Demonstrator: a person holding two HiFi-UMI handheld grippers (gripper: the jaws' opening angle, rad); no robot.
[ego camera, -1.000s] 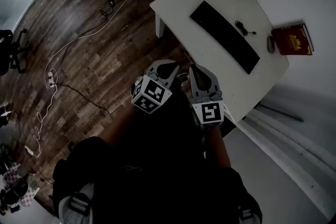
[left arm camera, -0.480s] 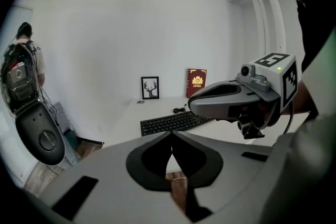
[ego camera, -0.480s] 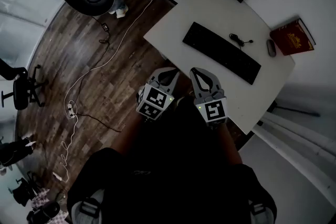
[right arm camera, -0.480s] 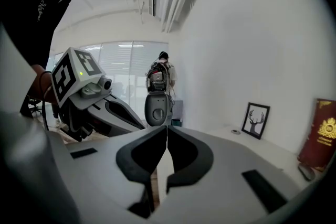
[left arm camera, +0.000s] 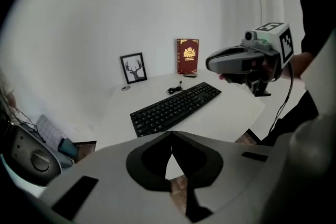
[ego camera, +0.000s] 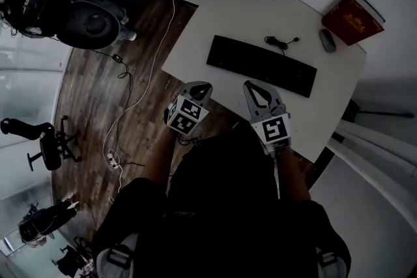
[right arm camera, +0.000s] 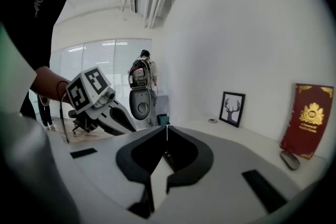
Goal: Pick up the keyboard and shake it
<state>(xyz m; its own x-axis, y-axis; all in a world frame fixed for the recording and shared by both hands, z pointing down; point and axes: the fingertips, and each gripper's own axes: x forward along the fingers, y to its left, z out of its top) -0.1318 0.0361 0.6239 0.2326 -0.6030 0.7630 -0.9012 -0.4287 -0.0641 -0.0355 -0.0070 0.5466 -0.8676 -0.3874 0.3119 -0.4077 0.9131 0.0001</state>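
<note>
Approach step: left gripper (ego camera: 198, 87) and right gripper (ego camera: 255, 85) pressed together, empty, short of the keyboard (ego camera: 260, 65), gotta open up next

White walls (left arm camera: 105, 18), wood floor (ego camera: 104, 107), white desk (ego camera: 195, 29)

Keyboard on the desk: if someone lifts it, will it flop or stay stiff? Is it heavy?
The keyboard is a long, thin, flat slab, so it probably stays stiff and feels light. Gripped at one end only, it would likely tip. The coiled cable behind it looks loose and may swing when shaken.
</note>
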